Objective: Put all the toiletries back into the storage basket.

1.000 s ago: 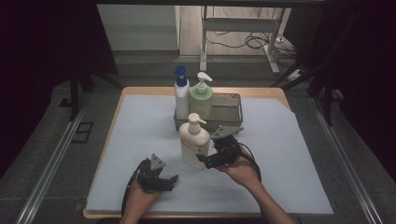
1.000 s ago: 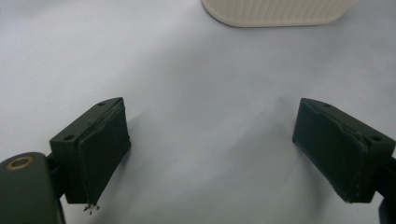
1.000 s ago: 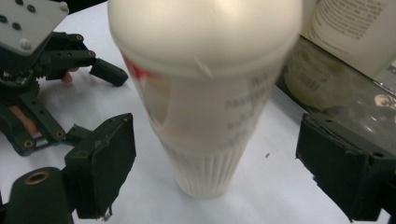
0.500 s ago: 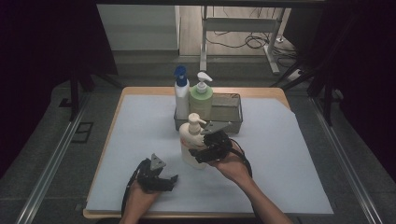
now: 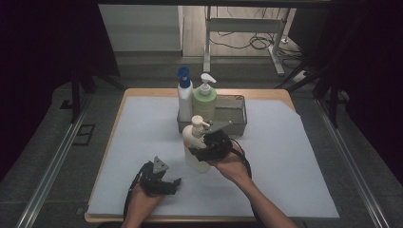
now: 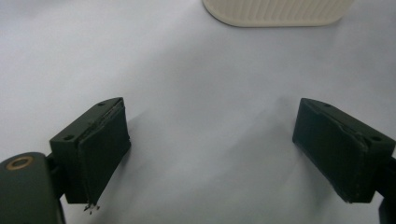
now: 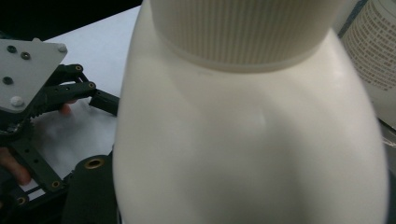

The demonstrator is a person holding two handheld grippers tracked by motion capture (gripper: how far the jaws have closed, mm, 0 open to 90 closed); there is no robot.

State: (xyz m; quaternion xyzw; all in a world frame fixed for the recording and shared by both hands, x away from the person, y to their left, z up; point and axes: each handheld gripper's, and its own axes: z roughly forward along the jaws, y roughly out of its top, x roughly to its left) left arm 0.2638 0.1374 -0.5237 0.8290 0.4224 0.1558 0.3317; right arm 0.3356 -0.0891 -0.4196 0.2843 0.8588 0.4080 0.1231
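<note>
- The cream pump bottle (image 5: pixel 195 147) is standing upright a little toward 6 o'clock from the middle of the table, on the white sheet (image 5: pixel 294 156). In the right gripper view its body (image 7: pixel 252 140) is looking smooth and rounded, like matte plastic, with a finely ribbed collar above the shoulder.
- The right gripper (image 5: pixel 205 146) is reaching the bottle from the 3 o'clock side, at middle height of the body. Its jaws have just been closing and the bottle is sitting between them; whether the pads are already pressing on it I cannot tell, because the bottle is hiding them.
- The left gripper (image 5: pixel 164 183) is lying at 7 o'clock from the bottle, near the table's front edge, with a grey three-cornered plate on top. Its jaws are standing wide apart with nothing between them; the pads (image 6: pixel 100 154) are looking black, flat and a little worn at the edges.
- At 12 o'clock from the cream bottle, a metal wire basket (image 5: pixel 237 121) of rectangular shape is sitting on the sheet.
- Two more bottles are standing at the basket's left end: a white one with a blue cap (image 5: pixel 184 97) and a green pump bottle (image 5: pixel 205 102) with a white pump. So I am counting three bottles, two grippers and one basket.
- The table (image 5: pixel 142 92) is showing a light wooden rim around the sheet.
</note>
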